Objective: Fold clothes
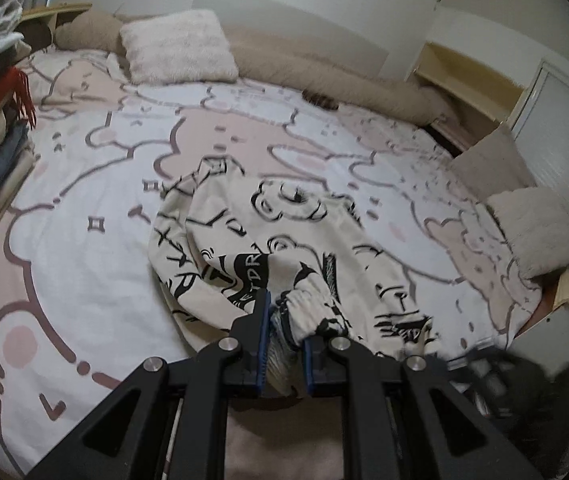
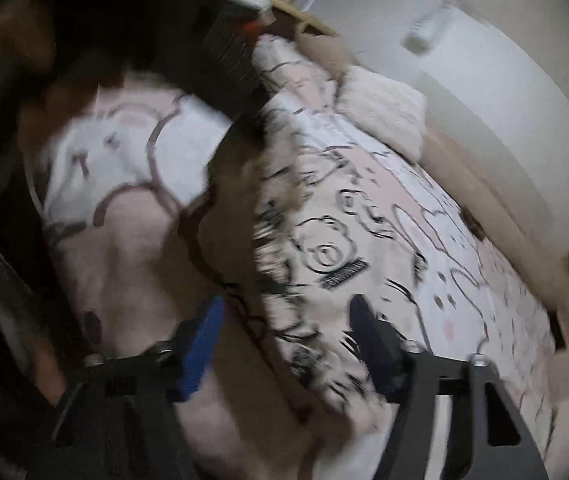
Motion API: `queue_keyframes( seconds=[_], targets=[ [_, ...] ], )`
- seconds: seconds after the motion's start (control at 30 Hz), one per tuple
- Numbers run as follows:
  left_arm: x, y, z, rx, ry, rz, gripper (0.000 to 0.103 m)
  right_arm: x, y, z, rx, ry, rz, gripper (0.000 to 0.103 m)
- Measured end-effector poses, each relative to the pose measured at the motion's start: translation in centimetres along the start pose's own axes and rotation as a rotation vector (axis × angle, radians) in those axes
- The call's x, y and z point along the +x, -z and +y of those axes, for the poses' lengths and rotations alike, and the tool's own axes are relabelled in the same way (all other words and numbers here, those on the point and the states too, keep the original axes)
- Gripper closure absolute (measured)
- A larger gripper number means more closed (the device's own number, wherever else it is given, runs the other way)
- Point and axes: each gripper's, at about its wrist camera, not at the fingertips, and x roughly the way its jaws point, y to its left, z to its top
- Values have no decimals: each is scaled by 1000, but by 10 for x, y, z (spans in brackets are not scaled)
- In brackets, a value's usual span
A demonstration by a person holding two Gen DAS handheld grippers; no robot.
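Currently left gripper is pinching the printed garment at its near edge; right gripper, jaws spread, is hovering. Next: right needs a corner grip.

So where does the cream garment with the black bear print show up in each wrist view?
Left wrist: the printed garment lies lower centre on the bed, its bunched near edge clamped in the left gripper.
Right wrist: the same garment runs through the centre, blurred, between the spread fingers of the right gripper.
Shared landmark: the fluffy white pillow at the head of the bed.
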Motion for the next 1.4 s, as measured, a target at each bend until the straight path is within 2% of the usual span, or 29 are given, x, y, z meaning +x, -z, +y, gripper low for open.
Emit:
queue_keyframes(
  seconds=[0.03,0.1,0.2,0.23,0.3,0.37,0.47,0.53,0.67,0.9,1.07,1.3,1.37,1.4],
  targets=[
    [-1,0,0,7,-10,-6,89,5,-4,-5,17,7,7,84],
    [-3,2,1,22,-33,-15,89,14,-13,-19,70,20,19,98],
    [7,11,3,50,-84,14,89,3,-24,-61,239,39,-8,98],
    [12,16,2,54,-86,29,84,-1,-26,-77,296,47,-13,98],
    [27,29,-5,72,-87,73,83,-11,-28,-105,404,57,-27,98],
    [37,42,-20,143,-95,93,81,-20,-28,-130,507,68,-45,98],
    [46,57,-40,220,-98,94,71,-31,-24,-160,652,87,-77,98],
    [50,63,-45,226,-91,100,59,-35,-12,-183,774,88,-96,98],
    [57,70,-51,245,-105,97,59,-40,15,-222,993,49,-118,98],
    [65,59,-62,212,-89,46,59,-43,28,-229,1049,-5,-130,98],
    [75,47,-86,256,-48,10,58,-46,36,-233,1083,-43,-138,98],
    [82,41,-126,307,32,-26,57,-50,29,-222,1046,-115,-141,98],
    [85,37,-135,316,44,-38,54,-51,26,-219,1034,-138,-141,98],
    [87,35,-138,321,40,-43,49,-52,25,-217,1030,-143,-144,98]
  ],
)
